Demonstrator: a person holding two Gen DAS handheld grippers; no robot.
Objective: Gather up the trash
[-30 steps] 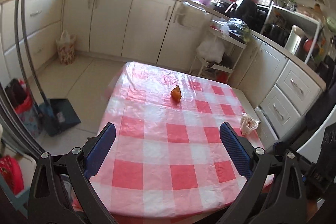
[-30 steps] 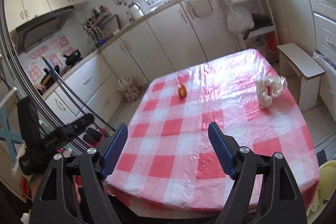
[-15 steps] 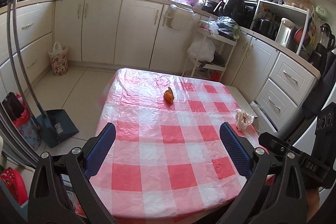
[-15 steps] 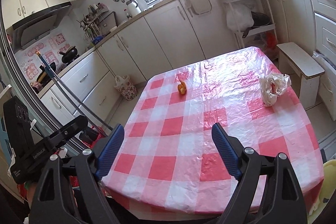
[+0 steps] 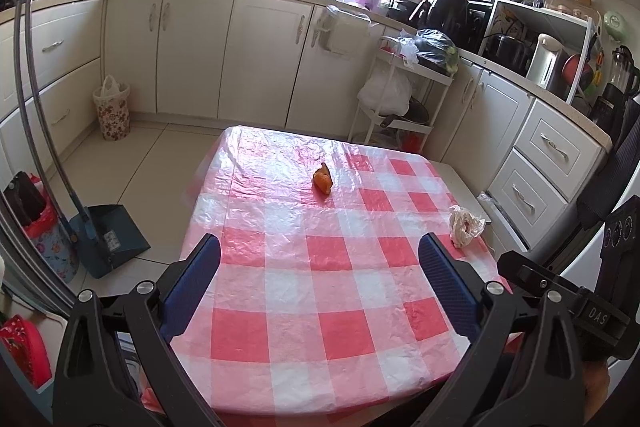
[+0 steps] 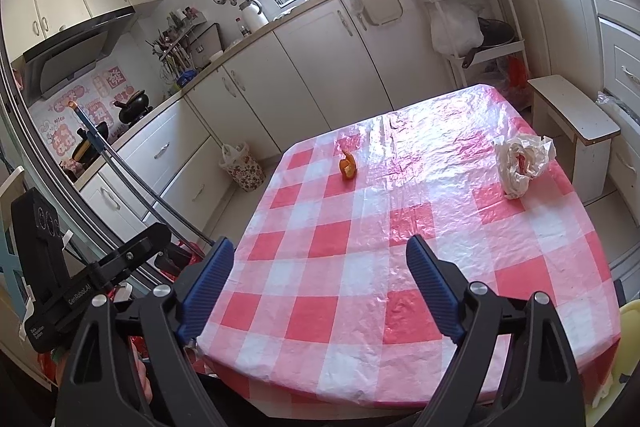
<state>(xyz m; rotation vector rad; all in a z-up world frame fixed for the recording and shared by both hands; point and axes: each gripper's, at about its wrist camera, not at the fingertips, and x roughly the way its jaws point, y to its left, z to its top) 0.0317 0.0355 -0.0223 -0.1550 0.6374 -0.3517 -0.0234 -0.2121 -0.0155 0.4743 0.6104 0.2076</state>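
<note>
On the red-and-white checked table [image 5: 320, 307] [image 6: 400, 227] lie two bits of trash. An orange peel [image 5: 323, 179] [image 6: 347, 167] rests near the far middle. A crumpled white plastic wrapper [image 5: 464, 225] [image 6: 522, 163] sits at the right edge. My left gripper [image 5: 319, 249] hovers over the near side of the table, open and empty. My right gripper [image 6: 320, 251] is also over the near side, its jaws still opening with nothing between them. Both pieces of trash lie well beyond the fingertips.
A floral waste basket with a white liner [image 5: 113, 111] [image 6: 243, 166] stands on the floor by the far cabinets. A blue dustpan [image 5: 108, 235] with a long handle leans at the left. A white stool [image 6: 572, 123] and a shelf cart [image 5: 400, 99] stand beyond the table.
The left wrist view has rolled level, so the table sits straighter in it. The right gripper's jaws have spread a little wider. Neither piece of trash has moved.
</note>
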